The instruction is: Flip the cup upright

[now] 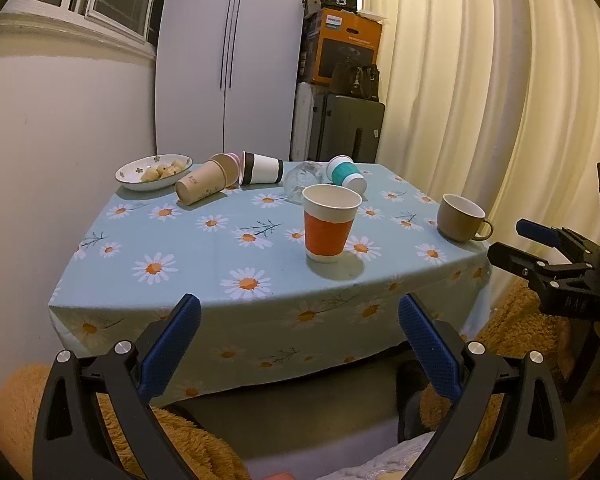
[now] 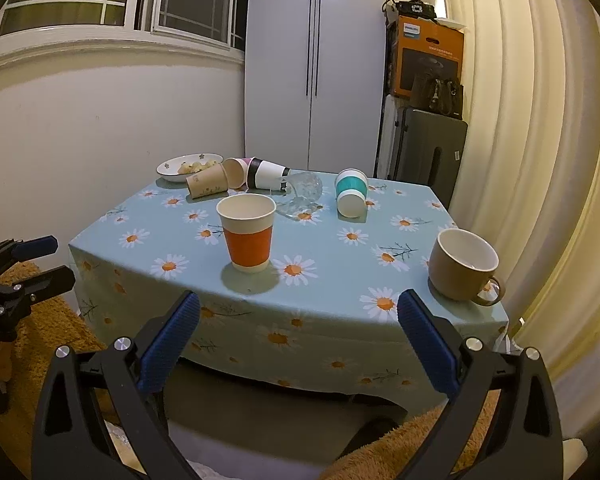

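Note:
An orange-sleeved paper cup [image 1: 331,224] [image 2: 249,233] stands upright near the table's front edge. A brown mug [image 1: 460,217] [image 2: 462,265] stands upright at the front right corner. On their sides at the back lie a teal-banded cup [image 1: 346,173] [image 2: 352,193], a clear glass [image 1: 302,179] [image 2: 302,193], a black-and-white cup [image 1: 262,168] [image 2: 268,174] and brown paper cups [image 1: 202,186] [image 2: 208,180]. My left gripper [image 1: 299,316] and right gripper [image 2: 299,316] are both open and empty, held in front of the table, below its edge.
A bowl of snacks [image 1: 153,172] [image 2: 190,166] sits at the table's back left. The daisy tablecloth [image 1: 204,252] hangs over the front. A white wardrobe [image 2: 316,60], a suitcase and boxes [image 2: 428,80], and curtains stand behind. A fluffy orange rug lies below.

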A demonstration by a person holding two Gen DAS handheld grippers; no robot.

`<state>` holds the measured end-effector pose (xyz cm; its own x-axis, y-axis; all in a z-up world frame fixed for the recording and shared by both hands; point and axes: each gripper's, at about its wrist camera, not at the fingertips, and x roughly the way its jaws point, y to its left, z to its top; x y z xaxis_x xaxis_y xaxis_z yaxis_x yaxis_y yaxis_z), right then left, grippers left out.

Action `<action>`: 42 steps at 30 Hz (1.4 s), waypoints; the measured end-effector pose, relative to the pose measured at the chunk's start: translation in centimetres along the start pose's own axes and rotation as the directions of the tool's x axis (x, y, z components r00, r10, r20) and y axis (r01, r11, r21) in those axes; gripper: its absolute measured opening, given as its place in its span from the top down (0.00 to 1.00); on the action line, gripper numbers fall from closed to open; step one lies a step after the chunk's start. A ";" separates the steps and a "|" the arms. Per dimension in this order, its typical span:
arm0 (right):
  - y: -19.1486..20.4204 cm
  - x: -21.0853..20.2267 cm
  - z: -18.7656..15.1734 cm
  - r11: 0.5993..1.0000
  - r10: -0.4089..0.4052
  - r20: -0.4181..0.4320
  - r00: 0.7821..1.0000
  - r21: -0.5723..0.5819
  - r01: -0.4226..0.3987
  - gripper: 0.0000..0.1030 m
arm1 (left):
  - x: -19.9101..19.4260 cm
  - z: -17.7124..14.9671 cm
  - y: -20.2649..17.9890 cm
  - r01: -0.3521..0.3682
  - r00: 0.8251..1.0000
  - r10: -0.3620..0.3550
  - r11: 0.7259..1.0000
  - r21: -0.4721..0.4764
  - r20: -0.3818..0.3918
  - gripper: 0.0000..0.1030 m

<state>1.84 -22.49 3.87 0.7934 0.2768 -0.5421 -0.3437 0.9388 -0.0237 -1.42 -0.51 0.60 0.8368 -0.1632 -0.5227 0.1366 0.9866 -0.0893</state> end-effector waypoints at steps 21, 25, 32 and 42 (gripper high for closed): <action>0.0 0.0 -0.1 1.000 -0.019 -0.004 1.000 0.003 0.019 0.05 | 0.4 -0.1 -0.1 -0.007 1.000 0.007 1.000 0.006 -0.017 0.06; 0.0 0.0 -0.1 1.000 -0.019 -0.002 1.000 0.002 0.019 0.05 | 0.4 -0.1 -0.3 -0.001 1.000 0.001 1.000 0.013 -0.016 0.06; 0.1 0.0 -0.1 1.000 -0.022 0.002 1.000 -0.004 0.022 0.05 | 0.4 -0.1 -0.3 -0.002 1.000 0.002 1.000 0.011 -0.018 0.06; 0.0 0.2 -0.2 1.000 -0.022 -0.005 1.000 -0.010 0.022 0.05 | 0.4 -0.1 -0.2 0.007 1.000 -0.007 1.000 0.012 -0.018 0.06</action>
<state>1.86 -22.45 3.56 0.7984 0.2548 -0.5456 -0.3311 0.9426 -0.0443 -1.15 -0.78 0.31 0.8260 -0.1697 -0.5375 0.1489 0.9854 -0.0824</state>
